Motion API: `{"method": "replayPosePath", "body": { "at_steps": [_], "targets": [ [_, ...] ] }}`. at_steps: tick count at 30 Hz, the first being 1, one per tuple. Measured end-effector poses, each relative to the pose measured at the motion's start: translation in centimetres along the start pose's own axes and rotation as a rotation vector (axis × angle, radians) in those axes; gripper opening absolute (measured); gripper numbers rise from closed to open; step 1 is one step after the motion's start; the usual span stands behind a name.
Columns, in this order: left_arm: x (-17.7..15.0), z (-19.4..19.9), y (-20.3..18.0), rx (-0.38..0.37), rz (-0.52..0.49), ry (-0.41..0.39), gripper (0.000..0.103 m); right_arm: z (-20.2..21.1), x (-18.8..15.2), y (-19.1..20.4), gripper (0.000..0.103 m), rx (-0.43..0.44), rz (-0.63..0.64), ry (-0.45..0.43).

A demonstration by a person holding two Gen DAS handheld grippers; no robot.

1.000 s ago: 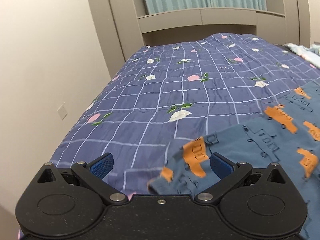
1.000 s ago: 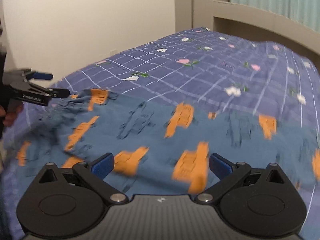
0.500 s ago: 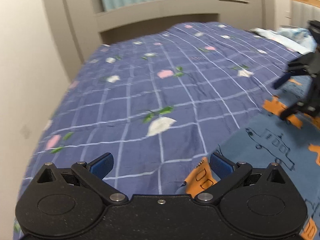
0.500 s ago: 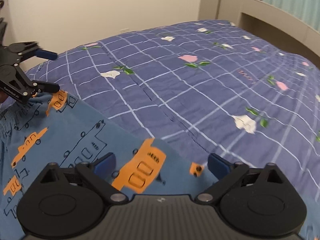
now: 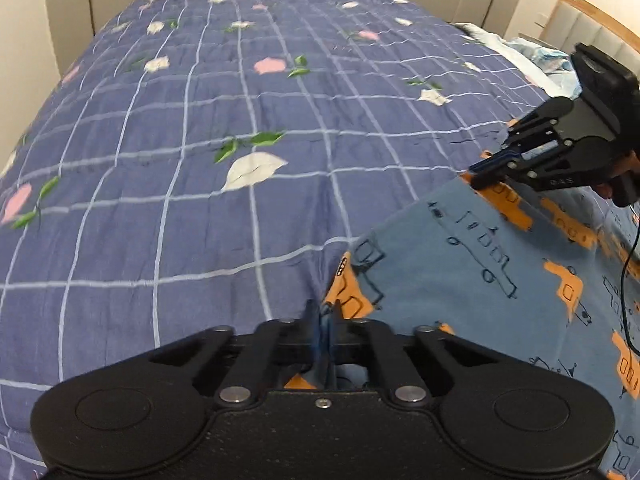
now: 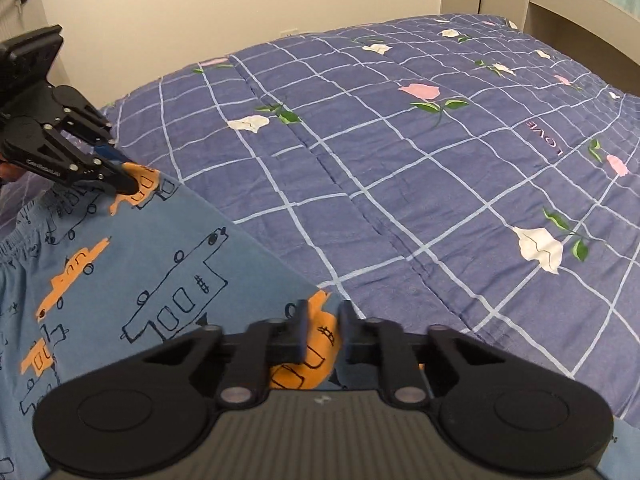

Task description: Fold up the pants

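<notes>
The pants (image 6: 120, 280) are lying on the bed's (image 5: 200, 160) near side — left gripper (image 5: 326, 316) pinching one edge corner, right gripper (image 6: 322, 320) nearly closed around the other, the straight edge running between them.

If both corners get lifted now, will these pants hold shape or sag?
The pants are thin printed cloth lying flat, so they'd likely sag between the left tool and right tool. Probably light. The gathered waistband may bunch.
</notes>
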State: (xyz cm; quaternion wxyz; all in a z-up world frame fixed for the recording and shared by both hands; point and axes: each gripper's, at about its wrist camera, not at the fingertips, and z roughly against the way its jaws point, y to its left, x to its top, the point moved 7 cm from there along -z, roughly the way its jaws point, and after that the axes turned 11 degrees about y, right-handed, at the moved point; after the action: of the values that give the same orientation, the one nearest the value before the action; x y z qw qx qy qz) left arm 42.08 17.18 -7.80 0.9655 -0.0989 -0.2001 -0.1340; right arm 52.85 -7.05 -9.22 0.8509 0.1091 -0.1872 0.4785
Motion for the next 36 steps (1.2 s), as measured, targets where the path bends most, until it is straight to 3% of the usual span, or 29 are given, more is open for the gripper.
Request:
{"method": "replayPosePath", "body": {
  "at_steps": [4, 8, 13, 17, 22, 29, 33, 36],
  "targets": [
    [0.5, 0.9, -0.1, 0.072, 0.033, -0.020, 0.002, 0.2, 0.5, 0.6, 0.003, -0.065, 0.014, -0.013],
    [1.3, 2.5, 0.4, 0.146, 0.028, -0.108, 0.001, 0.9, 1.8, 0.3, 0.002, -0.118, -0.011, -0.063],
    [1.3, 2.8, 0.4, 0.162, 0.025, -0.132, 0.002, 1.2, 2.2, 0.0, 0.002, -0.138, -0.036, -0.089],
    [0.6, 4.9, -1.1, 0.162, -0.006, -0.229, 0.001, 3.2, 1.1, 0.8, 0.002, -0.166, -0.046, -0.152],
    [-1.1, 8.8, -4.6, 0.187, -0.115, -0.348, 0.002, 8.2, -1.3, 3.0, 0.002, -0.204, -0.063, -0.266],
    [-5.5, 13.1, -9.8, 0.135, -0.225, -0.425, 0.002, 13.9, -6.1, 7.2, 0.002, -0.226, -0.086, -0.367],
    [-8.8, 14.3, -12.9, 0.046, -0.261, -0.417, 0.002, 15.9, -9.8, 9.4, 0.002, -0.232, -0.138, -0.402],
    [-11.7, 14.1, -15.1, 0.019, -0.311, -0.400, 0.002, 16.5, -13.0, 11.1, 0.002, -0.236, -0.189, -0.413]
  ]
}}
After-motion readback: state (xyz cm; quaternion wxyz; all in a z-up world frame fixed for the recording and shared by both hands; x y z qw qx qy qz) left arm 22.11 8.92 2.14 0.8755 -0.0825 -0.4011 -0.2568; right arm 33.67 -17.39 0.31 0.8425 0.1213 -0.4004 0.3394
